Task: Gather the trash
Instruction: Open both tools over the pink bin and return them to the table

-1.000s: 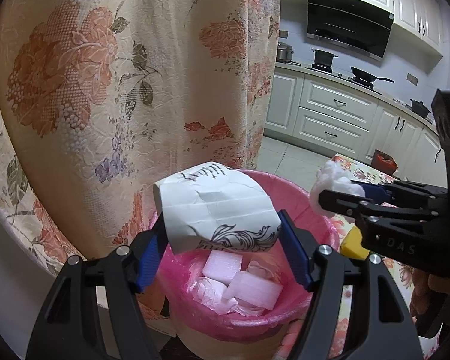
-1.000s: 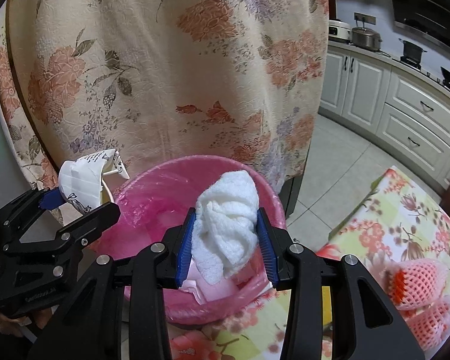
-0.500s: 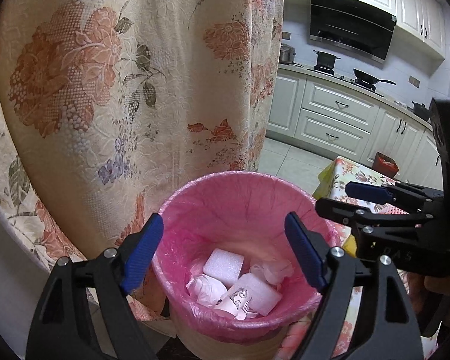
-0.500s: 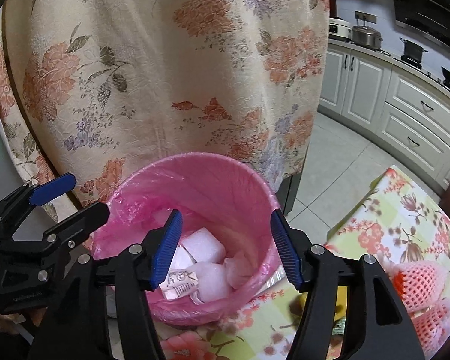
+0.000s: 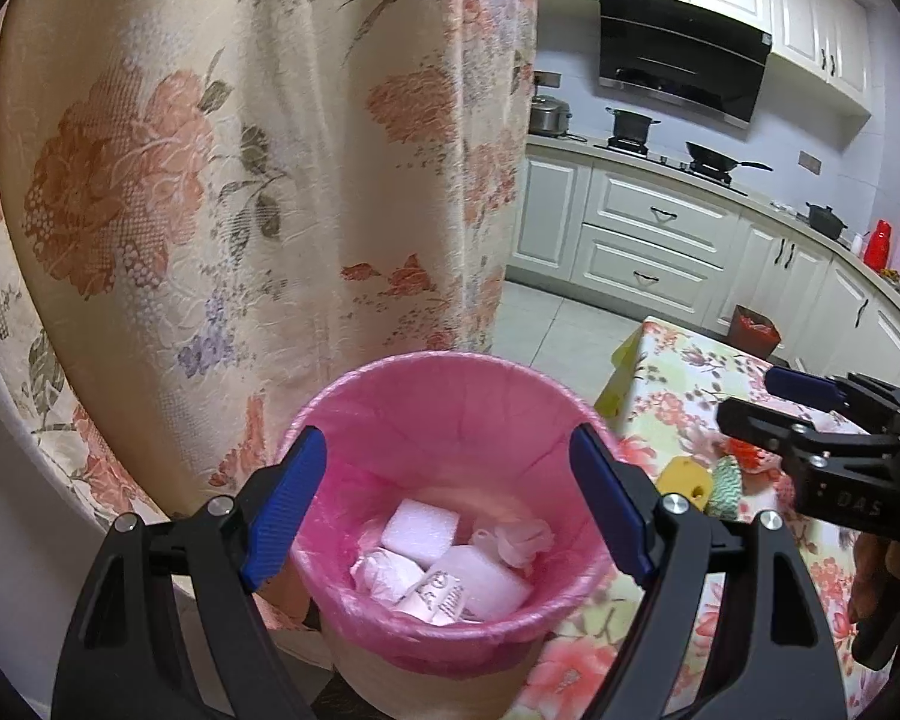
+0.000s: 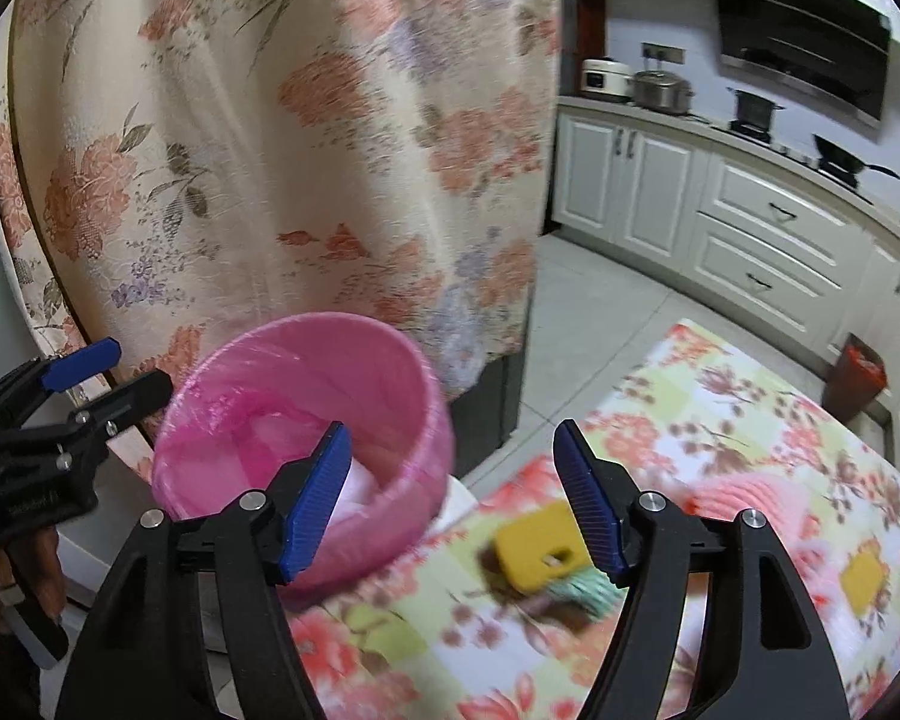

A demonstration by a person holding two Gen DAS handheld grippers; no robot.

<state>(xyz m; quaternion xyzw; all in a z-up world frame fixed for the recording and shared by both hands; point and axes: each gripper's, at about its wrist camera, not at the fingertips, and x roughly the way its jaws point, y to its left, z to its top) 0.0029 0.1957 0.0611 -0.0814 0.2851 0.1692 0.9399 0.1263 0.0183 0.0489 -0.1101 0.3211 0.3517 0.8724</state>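
- I am holding the left gripper (image 5: 447, 504) released and empty, above the round bin with pink plastic liner (image 5: 450, 396).
- The right gripper (image 6: 453, 501) is opening, nothing between its jaws.
- White crumpled trash pieces (image 5: 450, 564) are lying inside the bin.

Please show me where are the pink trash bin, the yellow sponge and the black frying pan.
pink trash bin (image 5: 450, 372), left wrist view, far rim of the liner.
yellow sponge (image 6: 537, 549), right wrist view, its top face.
black frying pan (image 5: 714, 165), left wrist view, the pan body.
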